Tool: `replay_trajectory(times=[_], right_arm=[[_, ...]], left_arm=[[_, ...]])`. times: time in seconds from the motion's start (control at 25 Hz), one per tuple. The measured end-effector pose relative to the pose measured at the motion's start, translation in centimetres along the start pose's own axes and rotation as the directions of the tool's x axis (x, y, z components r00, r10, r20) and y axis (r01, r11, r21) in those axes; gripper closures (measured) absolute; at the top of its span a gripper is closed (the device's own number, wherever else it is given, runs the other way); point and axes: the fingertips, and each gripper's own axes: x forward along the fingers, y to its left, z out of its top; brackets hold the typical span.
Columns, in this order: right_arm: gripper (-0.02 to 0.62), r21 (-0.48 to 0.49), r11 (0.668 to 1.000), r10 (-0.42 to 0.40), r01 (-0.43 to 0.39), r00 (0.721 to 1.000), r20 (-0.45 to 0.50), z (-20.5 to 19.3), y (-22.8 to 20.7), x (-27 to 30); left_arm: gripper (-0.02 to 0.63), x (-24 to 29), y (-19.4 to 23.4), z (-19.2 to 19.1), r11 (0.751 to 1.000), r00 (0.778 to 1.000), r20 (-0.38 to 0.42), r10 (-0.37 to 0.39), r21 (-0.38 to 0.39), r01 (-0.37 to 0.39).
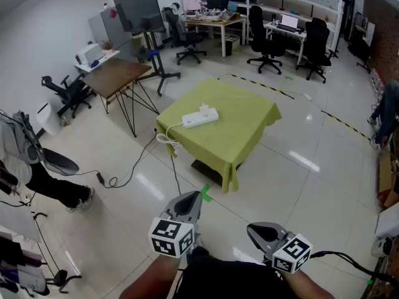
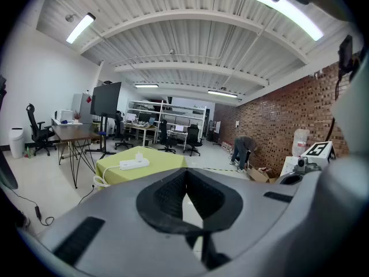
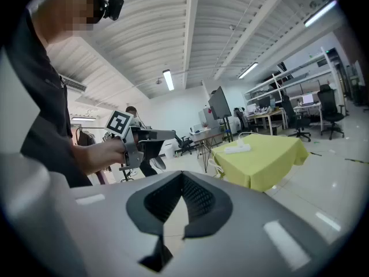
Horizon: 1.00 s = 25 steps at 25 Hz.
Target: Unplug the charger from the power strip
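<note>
A white power strip (image 1: 200, 117) lies on a small table under a yellow-green cloth (image 1: 237, 129) in the middle of the room, several steps ahead of me. A small white charger (image 1: 204, 109) is plugged into its top. Its white cable (image 1: 167, 139) coils off the table's left edge. Both grippers are held low in front of my body, far from the table. My left gripper (image 1: 189, 199) is shut and empty, and so is my right gripper (image 1: 259, 230). The left gripper view shows the strip (image 2: 134, 164) beyond closed jaws (image 2: 185, 175). The right gripper view shows it (image 3: 237, 149) past closed jaws (image 3: 183, 178).
A black cable (image 1: 112, 180) runs over the tiled floor left of the table. A brown folding table (image 1: 121, 73), a screen on a stand (image 1: 138, 8) and office chairs (image 1: 265, 36) stand behind. Black-yellow tape (image 1: 293, 95) marks the floor. A person (image 2: 242, 150) bends down by the brick wall.
</note>
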Motion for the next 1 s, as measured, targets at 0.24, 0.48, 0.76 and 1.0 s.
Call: replay_trajectory(times=[0.24,0.48,0.76,1.0], right_arm=[[0.592,0.003,1.0,-0.003,0.003,1.0,-0.003,0.2,-0.2,0.7],[0.592,0.011,1.0,-0.005,0.005,1.0,-0.014,0.2,-0.4,1.5],[0.592,0.022,1.0,-0.007,0.007,0.999,-0.039,0.5,-1.3,2.9],[0.592,0.014,1.0,-0.003,0.004,0.998,-0.055,1.5,-2.3,6.1]], left_arm=[[0.6,0.4,0.7,0.0,1.0,1.0,-0.001,0.003,-0.006,-0.003],[0.6,0.7,1.4,0.1,1.0,1.0,-0.003,0.004,-0.011,-0.004],[0.6,1.8,2.8,-0.2,1.0,1.0,-0.02,0.006,-0.026,-0.007],[0.6,3.1,5.4,-0.3,1.0,0.999,-0.034,-0.006,-0.023,0.005]])
